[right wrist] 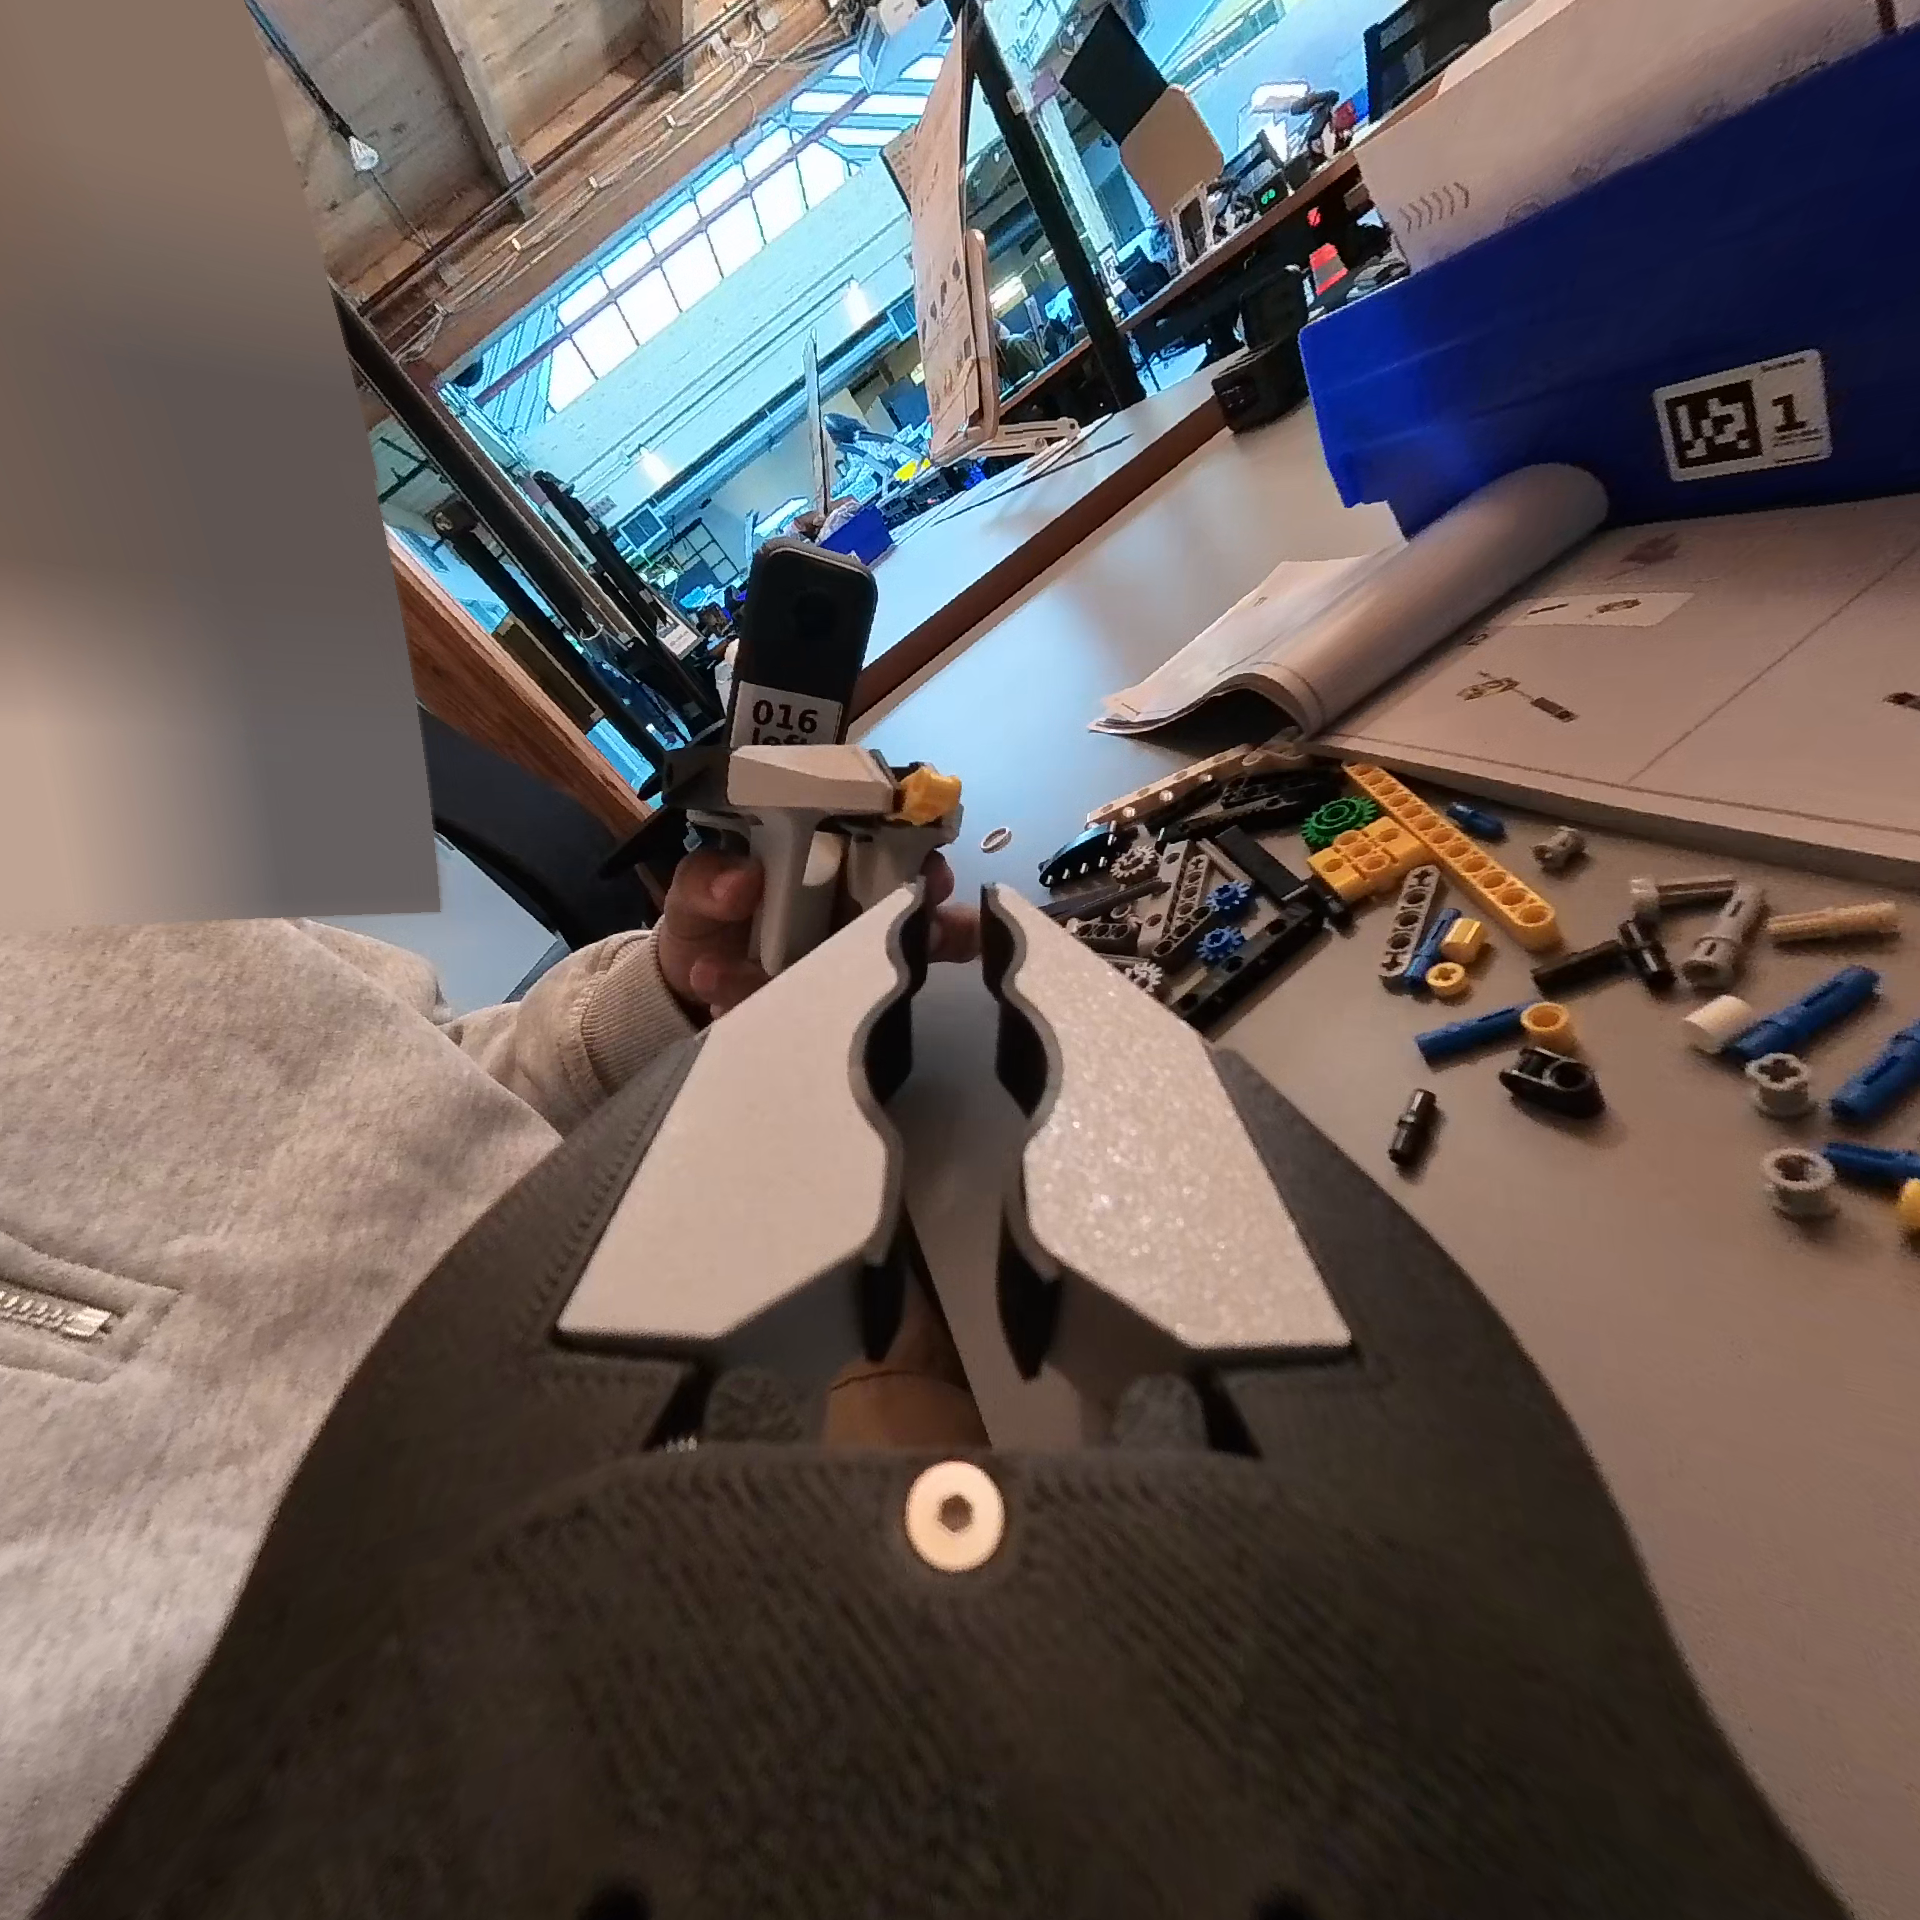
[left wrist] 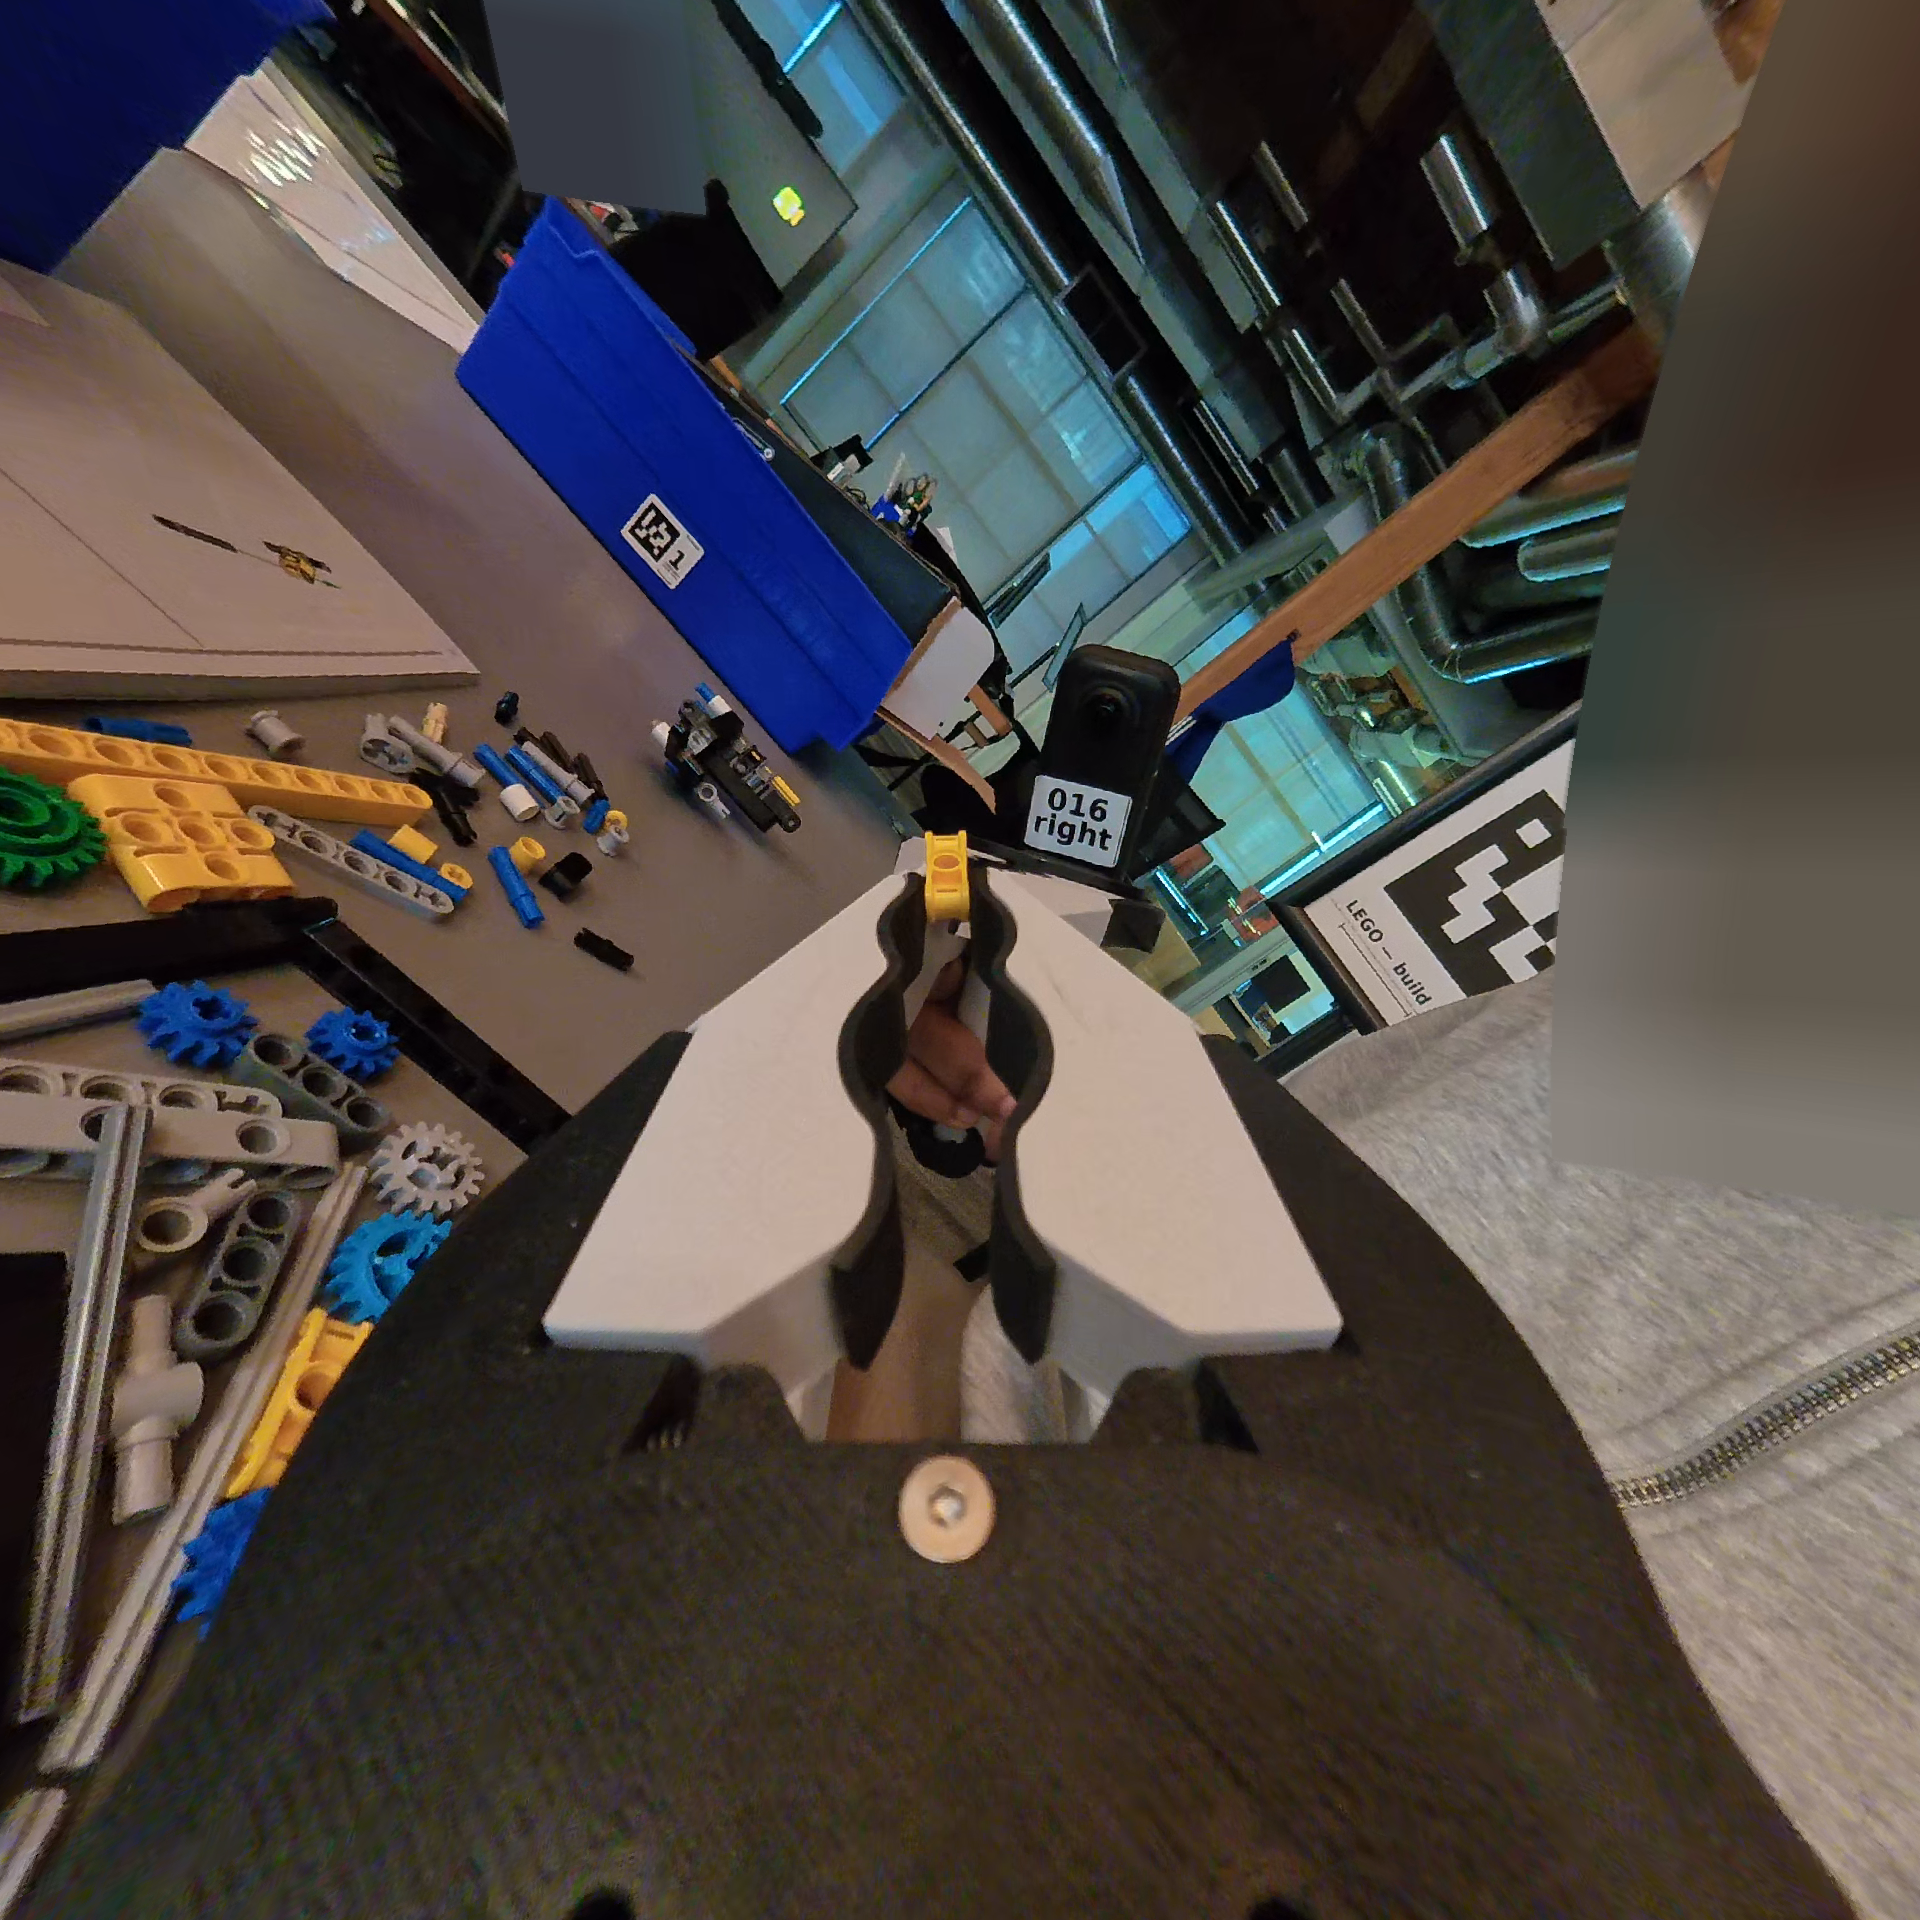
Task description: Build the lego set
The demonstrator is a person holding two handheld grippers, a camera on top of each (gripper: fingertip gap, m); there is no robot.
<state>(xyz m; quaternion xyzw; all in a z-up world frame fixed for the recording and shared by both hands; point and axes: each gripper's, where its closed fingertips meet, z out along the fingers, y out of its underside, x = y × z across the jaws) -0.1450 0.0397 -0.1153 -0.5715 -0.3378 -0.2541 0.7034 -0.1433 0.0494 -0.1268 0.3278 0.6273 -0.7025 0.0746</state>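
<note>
Left gripper (left wrist: 945, 883) at centre frame clamps our small yellow connector (left wrist: 945, 878); right gripper (right wrist: 953, 906), jaws apart and empty, probably needs a mating piece next.

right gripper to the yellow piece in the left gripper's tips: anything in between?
Nothing visible. The right gripper is open and points at the left gripper, which pinches the small yellow connector piece at its fingertips, held up off the grey table. Only air lies between them; the loose parts lie off to the side.
</note>
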